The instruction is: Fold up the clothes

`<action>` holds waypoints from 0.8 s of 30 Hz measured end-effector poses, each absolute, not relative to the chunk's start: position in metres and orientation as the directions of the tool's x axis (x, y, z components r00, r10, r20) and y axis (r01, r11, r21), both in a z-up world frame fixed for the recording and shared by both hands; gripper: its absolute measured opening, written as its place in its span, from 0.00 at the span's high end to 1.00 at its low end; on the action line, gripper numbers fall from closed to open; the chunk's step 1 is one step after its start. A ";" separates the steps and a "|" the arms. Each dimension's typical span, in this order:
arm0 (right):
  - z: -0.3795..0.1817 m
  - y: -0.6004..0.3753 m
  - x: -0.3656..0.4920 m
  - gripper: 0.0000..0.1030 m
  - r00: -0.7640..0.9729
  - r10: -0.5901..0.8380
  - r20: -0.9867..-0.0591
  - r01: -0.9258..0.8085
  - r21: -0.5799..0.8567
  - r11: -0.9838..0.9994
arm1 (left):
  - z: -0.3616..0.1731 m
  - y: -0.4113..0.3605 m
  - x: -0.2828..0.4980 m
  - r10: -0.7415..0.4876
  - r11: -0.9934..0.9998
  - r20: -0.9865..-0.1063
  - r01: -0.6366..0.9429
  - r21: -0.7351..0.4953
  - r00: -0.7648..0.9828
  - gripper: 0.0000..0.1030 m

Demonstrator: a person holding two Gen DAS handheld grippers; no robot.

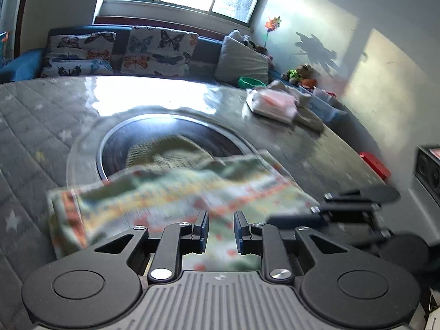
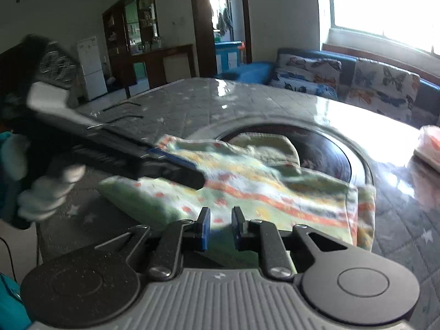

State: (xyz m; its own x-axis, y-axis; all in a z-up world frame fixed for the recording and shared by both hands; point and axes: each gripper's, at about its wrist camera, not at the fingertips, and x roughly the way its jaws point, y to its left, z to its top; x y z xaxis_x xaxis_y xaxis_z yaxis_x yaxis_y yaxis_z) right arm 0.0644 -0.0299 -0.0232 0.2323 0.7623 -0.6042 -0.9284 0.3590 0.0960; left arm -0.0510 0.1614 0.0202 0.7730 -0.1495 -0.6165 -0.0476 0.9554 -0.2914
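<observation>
Left gripper [image 1: 221, 232] released, right gripper [image 2: 220, 229] released, over blurred patterned cloth [image 1: 176, 192], bagged clothes [image 1: 272, 104] beyond.

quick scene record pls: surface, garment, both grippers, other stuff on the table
surface: quilted grey table under a glossy cover, dark round inset in the middle
garment: patterned cloth, green with orange marks, lying partly over the inset; blurred
left gripper: open, over the cloth's near edge, nothing between the jaws
right gripper: open, over the cloth's near edge
other: folded pile at the table's far right
background: sofa with butterfly cushions under a window
person: gloved hand on the left gripper's handle
</observation>
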 end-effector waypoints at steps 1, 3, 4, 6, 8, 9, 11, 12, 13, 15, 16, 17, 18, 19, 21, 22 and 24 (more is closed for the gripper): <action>-0.024 -0.032 0.065 0.85 0.234 0.759 -0.607 -0.927 0.097 0.363 | 0.018 0.159 -0.054 -0.153 0.955 -0.620 -0.047 -0.294 0.769 0.79; -0.025 -0.036 0.066 0.85 0.240 0.754 -0.611 -0.923 0.097 0.372 | 0.012 0.156 -0.058 -0.161 0.952 -0.629 -0.049 -0.302 0.761 0.79; -0.026 -0.038 0.067 0.85 0.243 0.752 -0.613 -0.921 0.097 0.377 | 0.009 0.156 -0.060 -0.159 0.951 -0.632 -0.053 -0.303 0.758 0.79; -0.028 -0.042 0.067 0.85 0.254 0.742 -0.620 -0.916 0.091 0.390 | 0.005 0.156 -0.062 -0.156 0.951 -0.639 -0.062 -0.304 0.753 0.79; -0.031 -0.047 0.069 0.85 0.265 0.733 -0.627 -0.909 0.091 0.407 | 0.003 0.157 -0.064 -0.159 0.946 -0.638 -0.068 -0.317 0.753 0.79; -0.032 -0.049 0.070 0.85 0.271 0.728 -0.630 -0.905 0.091 0.416 | 0.003 0.158 -0.066 -0.160 0.945 -0.636 -0.069 -0.320 0.755 0.79; -0.035 -0.054 0.072 0.84 0.284 0.715 -0.638 -0.897 0.087 0.433 | 0.003 0.158 -0.067 -0.160 0.944 -0.634 -0.070 -0.322 0.756 0.79; -0.036 -0.057 0.073 0.84 0.293 0.707 -0.643 -0.892 0.081 0.444 | 0.002 0.158 -0.067 -0.161 0.943 -0.633 -0.071 -0.325 0.757 0.79; -0.037 -0.060 0.075 0.84 0.301 0.702 -0.646 -0.888 0.078 0.453 | 0.002 0.159 -0.068 -0.162 0.942 -0.631 -0.072 -0.328 0.758 0.79; -0.037 -0.066 0.077 0.84 0.316 0.691 -0.650 -0.879 0.073 0.471 | 0.003 0.161 -0.071 -0.164 0.939 -0.627 -0.074 -0.335 0.762 0.79; -0.037 -0.069 0.079 0.84 0.323 0.685 -0.652 -0.875 0.071 0.480 | 0.003 0.162 -0.072 -0.165 0.938 -0.624 -0.074 -0.339 0.764 0.79; -0.038 -0.072 0.080 0.85 0.330 0.680 -0.655 -0.870 0.068 0.489 | 0.003 0.163 -0.073 -0.166 0.936 -0.621 -0.075 -0.343 0.766 0.79; -0.038 -0.076 0.082 0.84 0.338 0.674 -0.657 -0.865 0.066 0.497 | 0.004 0.164 -0.075 -0.162 0.936 -0.619 -0.079 -0.343 0.768 0.79; -0.038 -0.079 0.083 0.85 0.345 0.669 -0.659 -0.860 0.063 0.506 | 0.004 0.165 -0.077 -0.157 0.936 -0.619 -0.085 -0.343 0.770 0.79; -0.039 -0.085 0.086 0.85 0.359 0.657 -0.663 -0.850 0.058 0.523 | 0.005 0.170 -0.082 -0.143 0.933 -0.618 -0.103 -0.345 0.773 0.79; -0.039 -0.088 0.087 0.85 0.366 0.651 -0.665 -0.845 0.055 0.532 | 0.005 0.174 -0.084 -0.135 0.931 -0.619 -0.115 -0.348 0.774 0.79; -0.038 -0.093 0.089 0.85 0.375 0.643 -0.668 -0.839 0.051 0.542 | 0.004 0.181 -0.090 -0.120 0.924 -0.618 -0.140 -0.355 0.777 0.79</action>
State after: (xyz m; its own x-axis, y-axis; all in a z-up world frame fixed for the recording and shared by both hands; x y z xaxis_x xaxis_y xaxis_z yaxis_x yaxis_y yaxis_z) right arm 0.0891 -0.0931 -0.0382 0.3753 0.6428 -0.6678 -0.8387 0.5423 0.0506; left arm -0.0904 0.1810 0.0045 0.7767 -0.1201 -0.6183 -0.1399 0.9242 -0.3553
